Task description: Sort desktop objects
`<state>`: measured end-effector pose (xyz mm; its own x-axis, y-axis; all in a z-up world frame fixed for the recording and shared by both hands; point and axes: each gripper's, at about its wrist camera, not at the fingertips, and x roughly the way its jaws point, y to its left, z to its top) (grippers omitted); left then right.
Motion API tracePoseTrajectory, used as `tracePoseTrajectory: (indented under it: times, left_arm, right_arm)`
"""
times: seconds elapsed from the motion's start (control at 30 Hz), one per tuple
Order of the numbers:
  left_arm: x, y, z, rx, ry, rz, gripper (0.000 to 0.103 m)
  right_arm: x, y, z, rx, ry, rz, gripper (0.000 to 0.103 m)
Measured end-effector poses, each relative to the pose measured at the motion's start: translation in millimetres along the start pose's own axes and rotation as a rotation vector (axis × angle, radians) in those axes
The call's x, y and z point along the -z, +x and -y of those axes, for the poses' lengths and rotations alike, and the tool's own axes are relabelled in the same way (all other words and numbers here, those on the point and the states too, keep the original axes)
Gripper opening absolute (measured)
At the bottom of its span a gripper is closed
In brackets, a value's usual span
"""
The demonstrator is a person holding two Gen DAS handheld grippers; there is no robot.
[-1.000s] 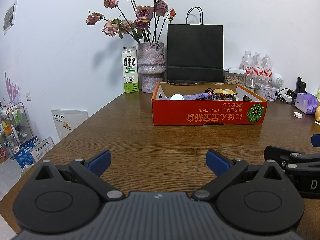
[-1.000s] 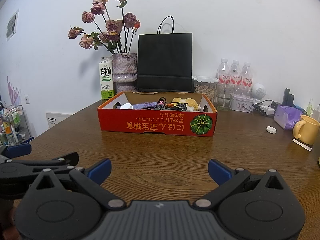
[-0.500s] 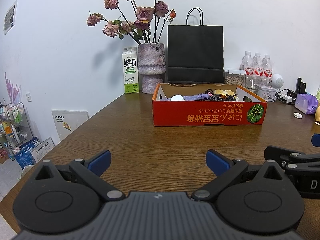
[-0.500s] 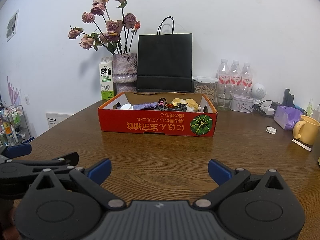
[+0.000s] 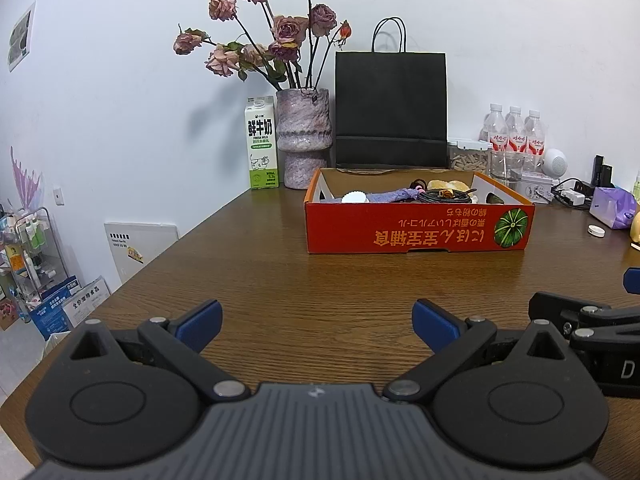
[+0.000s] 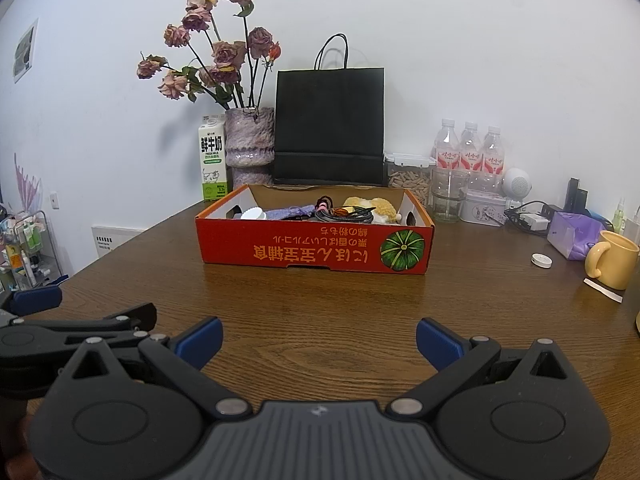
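Box [image 6: 314, 249] hides most of its clutter behind the front wall; left gripper [image 5: 316, 325] and right gripper [image 6: 319, 338] both gape wide, holding nothing.

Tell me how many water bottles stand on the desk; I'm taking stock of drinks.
3. The water bottles stand in a row by the wall, right of the black paper bag: left, middle, right. More could hide behind them.

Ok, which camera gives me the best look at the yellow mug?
The right wrist view: the yellow mug shows whole there, handle included, standing at the table's right side. The left wrist view catches only a yellow sliver at its right edge.
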<state>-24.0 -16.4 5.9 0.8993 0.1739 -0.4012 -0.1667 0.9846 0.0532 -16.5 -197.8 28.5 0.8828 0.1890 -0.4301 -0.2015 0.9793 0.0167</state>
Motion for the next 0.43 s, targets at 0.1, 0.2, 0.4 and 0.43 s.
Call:
tracePoseTrajectory:
  times: [0.1,0.2,0.4,0.43]
  left_arm:
    - [-0.2,-0.1,-0.1,0.001,-0.001,0.001,0.103]
    - [-0.3,-0.2,0.1,0.012,-0.009,0.006,0.103]
    - [0.2,2.6,2.5,0.017,-0.017,-0.004,0.103]
    - [-0.1,2.7,2.4,0.018,-0.021,-0.01,0.103]
  right_arm:
    - [0.1,-0.6,0.3,0.0,0.001,0.0,0.103]
    - [0.0,-0.6,1.3,-0.004,0.006,0.002,0.103]
    - [1.1,1.6,3.6,0.001,0.013,-0.002,0.103]
    - [1.2,1.6,3.9,-0.001,0.014,-0.001,0.103]
